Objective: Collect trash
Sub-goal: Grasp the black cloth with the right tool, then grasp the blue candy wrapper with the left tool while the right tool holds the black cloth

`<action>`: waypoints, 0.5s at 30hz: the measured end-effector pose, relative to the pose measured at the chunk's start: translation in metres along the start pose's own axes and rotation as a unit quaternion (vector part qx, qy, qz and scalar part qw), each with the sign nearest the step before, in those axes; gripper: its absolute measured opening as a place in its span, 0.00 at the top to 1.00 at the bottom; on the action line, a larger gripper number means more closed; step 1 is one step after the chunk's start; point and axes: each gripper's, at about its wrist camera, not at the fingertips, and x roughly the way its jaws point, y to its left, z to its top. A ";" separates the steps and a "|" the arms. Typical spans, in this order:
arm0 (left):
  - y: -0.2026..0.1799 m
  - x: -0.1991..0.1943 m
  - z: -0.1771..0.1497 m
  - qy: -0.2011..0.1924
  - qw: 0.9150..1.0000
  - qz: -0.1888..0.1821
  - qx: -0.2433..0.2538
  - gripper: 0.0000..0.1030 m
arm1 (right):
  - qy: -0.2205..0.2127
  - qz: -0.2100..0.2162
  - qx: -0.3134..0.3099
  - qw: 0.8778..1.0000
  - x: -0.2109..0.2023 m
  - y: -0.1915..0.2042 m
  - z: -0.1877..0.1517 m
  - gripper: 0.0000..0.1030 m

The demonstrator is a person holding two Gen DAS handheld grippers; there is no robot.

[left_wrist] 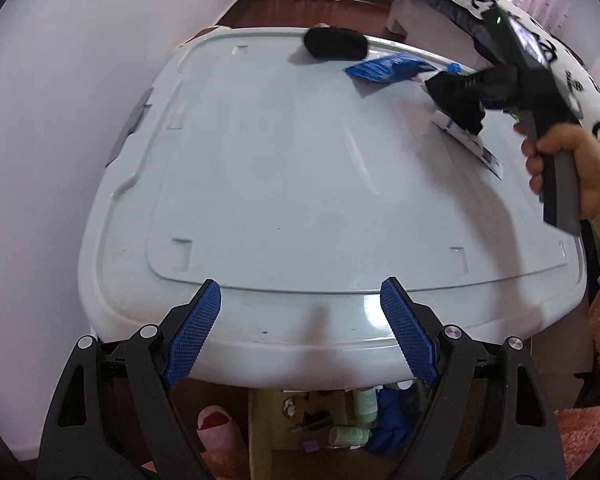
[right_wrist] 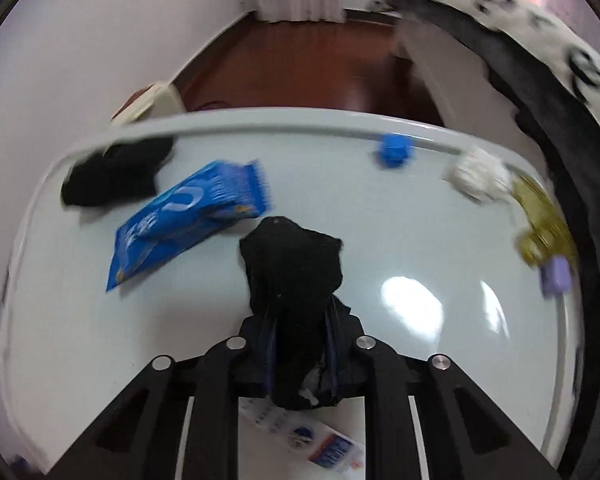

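Observation:
A pale plastic lid [left_wrist: 260, 168] serves as the work surface. My left gripper [left_wrist: 301, 294] hangs open over its near edge with nothing between the blue pads. My right gripper [right_wrist: 300, 320] is shut on a crumpled black piece of trash [right_wrist: 292, 264]; in the left wrist view the same black piece of trash [left_wrist: 454, 98] hangs at the far right, with a hand [left_wrist: 580, 168] on the handle. On the lid lie a blue wrapper [right_wrist: 188, 220], a black wad [right_wrist: 112, 176], a blue cap [right_wrist: 394, 150], a white tissue ball [right_wrist: 478, 174], a yellow wrapper [right_wrist: 544, 220] and a printed white wrapper [right_wrist: 320, 444].
A small purple item [right_wrist: 556, 276] sits at the lid's right rim. Black-and-white patterned bedding [left_wrist: 540, 40] overhangs the far right. Below the near edge are a cardboard box with bottles [left_wrist: 352, 432] and a person's toe [left_wrist: 216, 428]. A white wall [left_wrist: 60, 120] stands left.

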 end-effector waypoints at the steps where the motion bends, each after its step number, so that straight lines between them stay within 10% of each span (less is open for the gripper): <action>1: -0.003 0.001 -0.001 -0.001 1.000 -0.003 0.005 0.22 | -0.012 0.000 0.006 1.000 -0.011 -0.006 0.000 0.82; 15: -0.037 0.014 0.053 -0.028 0.998 -0.032 0.055 0.22 | -0.131 0.061 -0.037 0.989 -0.222 -0.030 -0.141 0.82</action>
